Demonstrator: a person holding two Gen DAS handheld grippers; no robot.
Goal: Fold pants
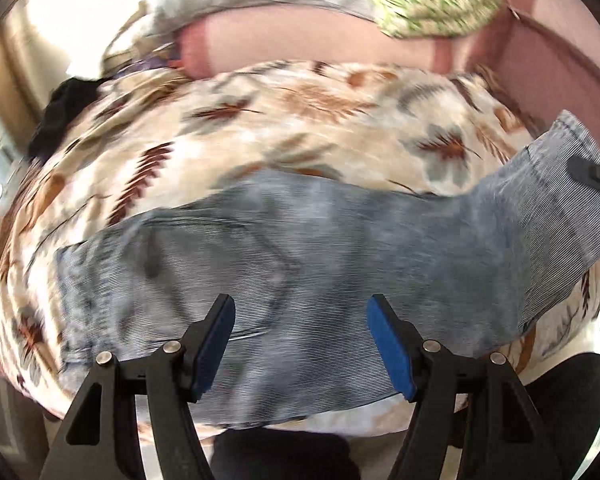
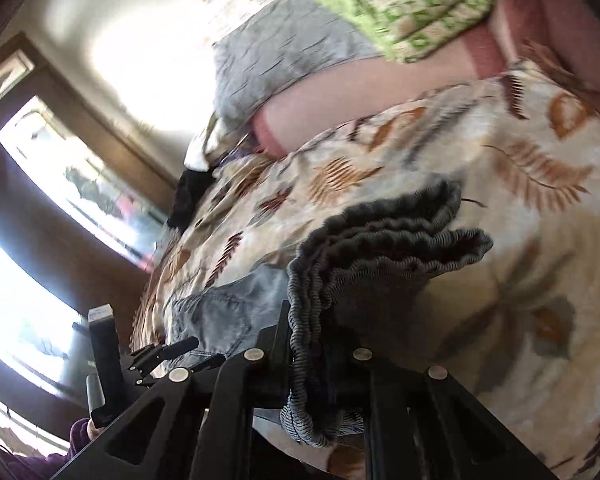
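Pants (image 1: pixel 300 240) lie spread, apparently unfolded, across the bed (image 1: pixel 260 120); right tool (image 2: pixel 312 364) clamps the waistband lifted at three o'clock, left tool (image 1: pixel 300 344) hovers agape, empty; folding barely begun.

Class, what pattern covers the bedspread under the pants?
Cream with brown and grey leaf prints: the bedspread shows best in the left wrist view.

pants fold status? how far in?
Early. Done: the pants lie spread on the leaf-print bedspread. In hand: the right gripper has its jaws clamped on the elastic waistband, lifting that end. The left gripper is open above the denim, holding nothing. Left: no finished fold shows yet; the lifted end has to go over and be laid flat.
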